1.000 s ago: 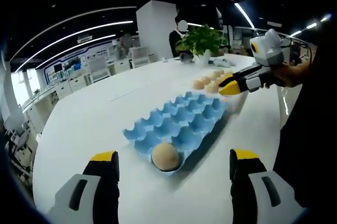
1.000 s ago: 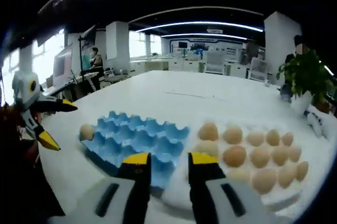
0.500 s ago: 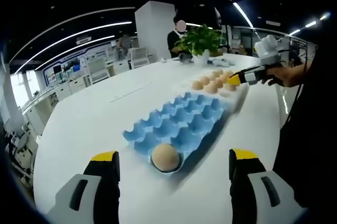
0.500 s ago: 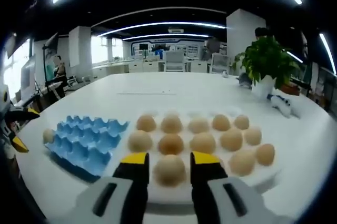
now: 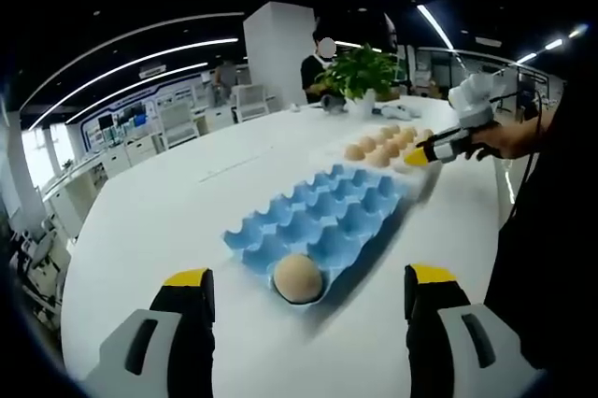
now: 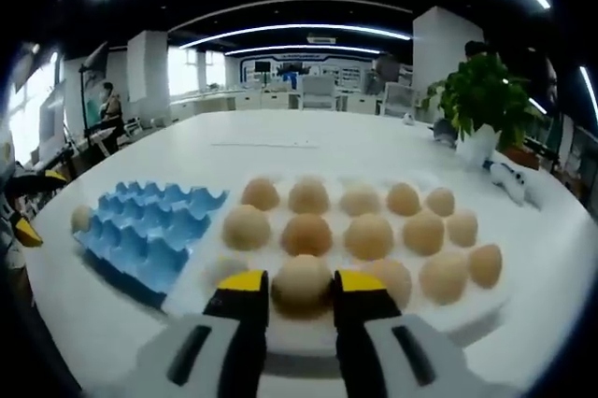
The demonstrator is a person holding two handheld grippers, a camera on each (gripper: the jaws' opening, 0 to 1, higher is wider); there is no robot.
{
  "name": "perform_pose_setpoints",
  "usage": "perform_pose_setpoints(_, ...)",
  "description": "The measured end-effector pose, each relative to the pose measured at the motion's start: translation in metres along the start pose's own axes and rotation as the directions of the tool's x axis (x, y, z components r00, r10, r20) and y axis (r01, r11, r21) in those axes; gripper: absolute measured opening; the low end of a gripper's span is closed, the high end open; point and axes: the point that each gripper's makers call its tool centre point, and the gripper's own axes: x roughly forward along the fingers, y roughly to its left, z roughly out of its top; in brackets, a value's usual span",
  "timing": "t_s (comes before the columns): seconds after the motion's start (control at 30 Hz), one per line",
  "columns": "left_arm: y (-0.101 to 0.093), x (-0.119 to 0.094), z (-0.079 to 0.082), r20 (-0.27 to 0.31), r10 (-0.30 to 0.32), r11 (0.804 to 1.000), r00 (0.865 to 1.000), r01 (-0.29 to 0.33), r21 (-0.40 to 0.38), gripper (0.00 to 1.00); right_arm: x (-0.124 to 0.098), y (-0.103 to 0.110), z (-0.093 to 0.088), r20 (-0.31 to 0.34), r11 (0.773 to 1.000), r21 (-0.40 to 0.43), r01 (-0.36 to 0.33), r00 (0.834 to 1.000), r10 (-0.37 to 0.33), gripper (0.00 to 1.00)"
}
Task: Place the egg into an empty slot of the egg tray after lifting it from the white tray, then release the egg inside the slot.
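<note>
Your right gripper (image 6: 301,278) is down at the near edge of the white tray (image 6: 467,319), its yellow-tipped jaws set narrowly either side of the egg (image 6: 301,283) in the nearest row. That egg sits right between the tips — whether the pads are actually pressing it I cannot tell, since it still rests in its place on the tray. Beyond the tips, the other eggs (image 6: 370,235) lie in rows running away from the gripper. To the left of your jaws, just beside the white tray, is the blue egg tray (image 6: 149,227); one egg (image 6: 82,219) sits in its far-left corner slot and the other slots that show are empty. Farther back and to the right stands a potted plant (image 6: 482,104) on the white table (image 6: 308,146).

Your left gripper (image 5: 306,278) hovers over the table with its jaws wide apart, holding nothing. Straight ahead, between the two tips, the egg tray's (image 5: 322,222) nearest corner slot holds that single egg (image 5: 299,277). Past the blue tray's far end the white tray's eggs (image 5: 378,145) show, and your right gripper (image 5: 418,155) reaches in from the right onto them, with your hand (image 5: 495,139) behind it.
</note>
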Motion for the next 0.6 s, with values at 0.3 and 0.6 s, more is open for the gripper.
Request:
perform_pose_setpoints(0.3, 0.002, 0.000, 0.004, 0.012, 0.009, 1.000, 1.000, -0.009, -0.001, 0.83, -0.010, -0.002, 0.012, 0.053, 0.998, 0.056, -0.005, 0.999, 0.002, 0.24)
perform_pose_setpoints(0.6, -0.002, 0.001, 0.003, 0.006, -0.006, 1.000, 1.000, 0.006, 0.004, 0.83, -0.014, -0.004, 0.019, 0.058, 0.997, 0.079, -0.017, 0.998, 0.013, 0.24)
